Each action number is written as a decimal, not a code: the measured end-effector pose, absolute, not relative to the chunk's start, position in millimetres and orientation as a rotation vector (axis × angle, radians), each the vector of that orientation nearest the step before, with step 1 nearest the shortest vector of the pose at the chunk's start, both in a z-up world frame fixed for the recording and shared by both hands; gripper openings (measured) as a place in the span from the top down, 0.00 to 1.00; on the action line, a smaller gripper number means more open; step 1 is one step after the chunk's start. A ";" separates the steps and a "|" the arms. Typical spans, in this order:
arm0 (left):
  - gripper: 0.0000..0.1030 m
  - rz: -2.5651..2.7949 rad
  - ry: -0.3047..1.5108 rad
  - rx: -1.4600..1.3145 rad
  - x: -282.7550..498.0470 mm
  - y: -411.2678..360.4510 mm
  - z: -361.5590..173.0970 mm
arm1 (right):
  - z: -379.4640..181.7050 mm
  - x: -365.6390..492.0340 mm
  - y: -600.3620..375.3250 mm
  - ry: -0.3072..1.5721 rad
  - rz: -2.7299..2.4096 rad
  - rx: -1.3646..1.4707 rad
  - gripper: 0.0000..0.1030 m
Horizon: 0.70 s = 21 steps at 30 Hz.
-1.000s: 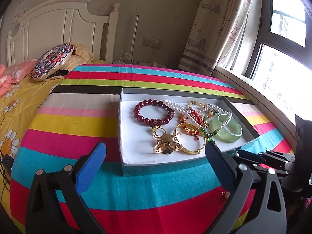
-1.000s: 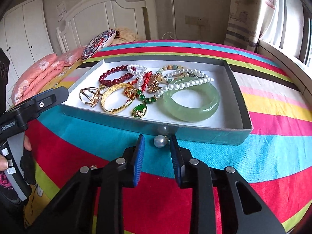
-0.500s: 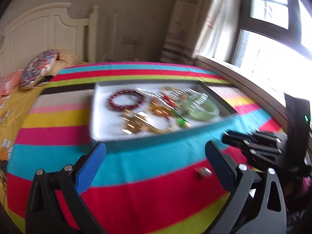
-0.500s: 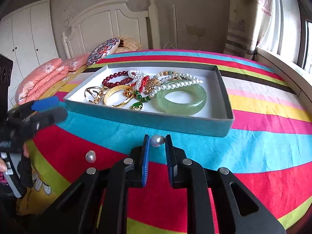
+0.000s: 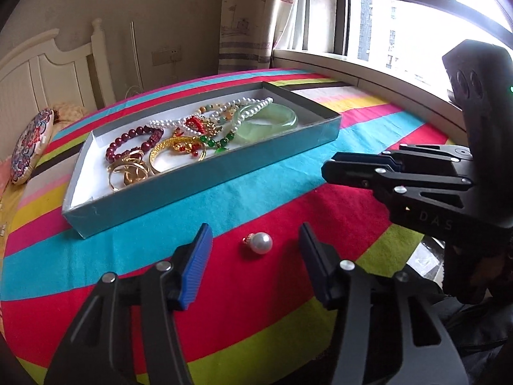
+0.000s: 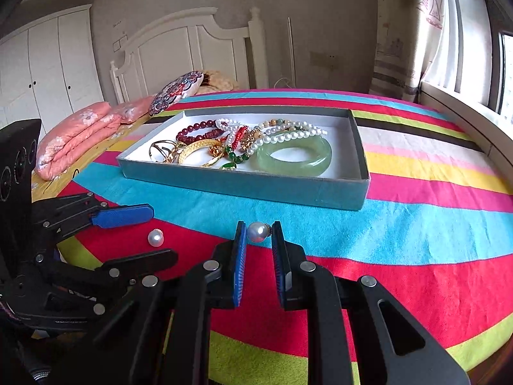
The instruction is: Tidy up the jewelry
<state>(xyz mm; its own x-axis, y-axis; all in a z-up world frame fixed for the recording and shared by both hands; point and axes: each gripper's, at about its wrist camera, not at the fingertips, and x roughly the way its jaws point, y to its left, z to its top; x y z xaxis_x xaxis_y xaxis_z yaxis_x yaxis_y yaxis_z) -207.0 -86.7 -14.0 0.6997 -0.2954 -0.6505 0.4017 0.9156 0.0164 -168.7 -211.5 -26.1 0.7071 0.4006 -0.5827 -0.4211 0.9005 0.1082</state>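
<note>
While facing along the left hand-held gripper (image 5: 255,250), left wrist view: jaws spread wide, nothing between the pads. Loose pearl earring (image 5: 260,243) on the red stripe of the striped cloth (image 5: 224,199), lying in the gap between the blue-padded fingers (image 5: 196,264), touching neither. Teal box (image 5: 205,179) at 11 o'clock from the pearl, well apart from it, resting on the cloth. Inside the box: green bangle (image 5: 269,122) toward 1 o'clock, white pearl strand (image 5: 243,104) draped across its rim, dark red bead bracelet (image 5: 128,142) toward the far left end, gold bangle (image 5: 178,152) and gold rings (image 5: 130,171) nearer the front wall. Right hand-held gripper (image 5: 330,168) entering from 3 o'clock, jaws nearly together; whatever sits at the tips hidden from this side. Round patterned cushion (image 5: 29,150) at 9 o'clock.

Right wrist view: right hand-held gripper (image 6: 259,234) clamped on a second pearl earring (image 6: 258,231), pinched at the very tips, over the line between the blue and red stripes. Left hand-held gripper (image 6: 158,234) at 9 o'clock, jaws apart around the loose pearl earring (image 6: 155,238) on the red stripe. Teal box (image 6: 256,186) at 12 o'clock, near the held pearl but apart from it; green bangle (image 6: 293,157) closest to its front wall, gold bangle (image 6: 200,155) to its left. Folded pink quilt (image 6: 77,134) at 10 o'clock, white headboard (image 6: 189,51) behind.
</note>
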 end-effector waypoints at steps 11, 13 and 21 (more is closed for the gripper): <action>0.81 -0.393 0.676 0.181 -209.8 -87.0 -12.1 | -31.0 -168.5 -213.6 0.649 0.458 -0.025 0.84; 0.82 -0.397 0.672 0.186 -210.7 -87.5 -12.5 | -31.8 -169.5 -213.3 0.650 0.459 -0.025 0.84; 0.82 -0.399 0.671 0.187 -212.4 -87.4 -12.4 | -33.7 -171.8 -212.0 0.652 0.462 -0.026 0.84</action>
<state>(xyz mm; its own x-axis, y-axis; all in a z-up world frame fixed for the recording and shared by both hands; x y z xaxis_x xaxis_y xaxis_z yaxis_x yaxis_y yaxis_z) -212.4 -87.4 -12.4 0.7112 -0.2985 -0.6365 0.4173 0.9079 0.0404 -171.8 -212.0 -33.7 0.6972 0.4062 -0.5907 -0.4220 0.8986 0.1198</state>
